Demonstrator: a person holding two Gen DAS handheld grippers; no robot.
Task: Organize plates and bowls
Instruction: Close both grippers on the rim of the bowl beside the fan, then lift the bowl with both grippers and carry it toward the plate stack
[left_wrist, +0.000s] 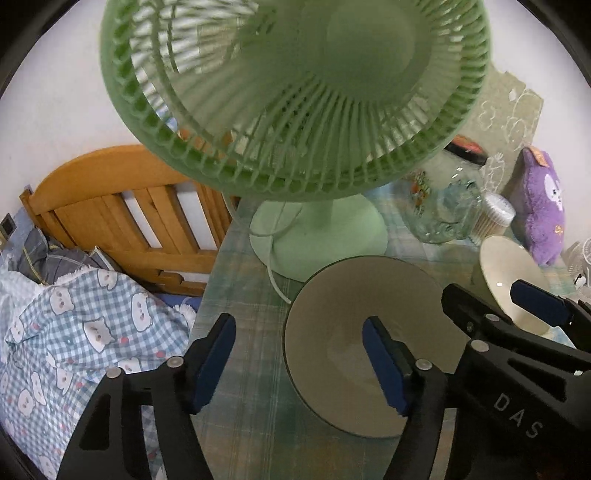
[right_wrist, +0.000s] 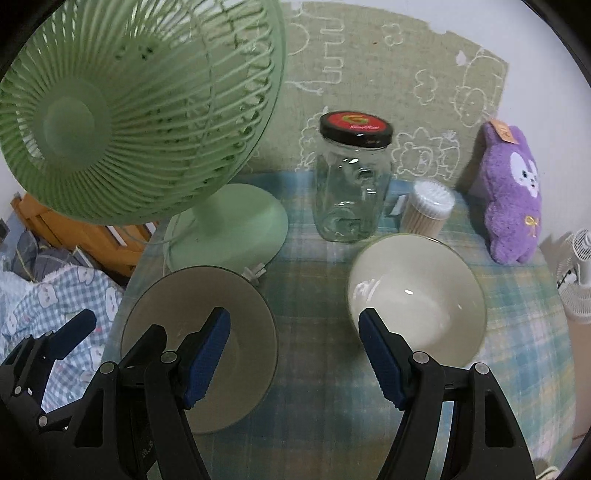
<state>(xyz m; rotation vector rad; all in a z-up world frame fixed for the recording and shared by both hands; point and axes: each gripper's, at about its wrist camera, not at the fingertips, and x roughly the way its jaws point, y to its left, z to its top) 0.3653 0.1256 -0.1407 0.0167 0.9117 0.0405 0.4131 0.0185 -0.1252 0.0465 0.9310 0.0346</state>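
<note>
- Left wrist view: the left gripper has its jaws apart with nothing between them; they hang over the near left edge of the grey plate.
- The grey plate lies flat on the plaid-covered surface, just in front of the green fan, whose base is near the plate's far rim.
- At right, the right gripper reaches in beside the white bowl.
- A bed with a checked quilt lies left of the surface.
- Right wrist view: the right gripper has its jaws apart and empty, spanning the bare cloth between plate and bowl.
- The white bowl stands upright to the right, the grey plate to the left, the two well apart.
- Behind the bowl stand a glass jar with a black lid, a tub of cotton swabs and a purple plush toy.
- The left gripper shows at the lower left corner, its jaws apart.
</note>
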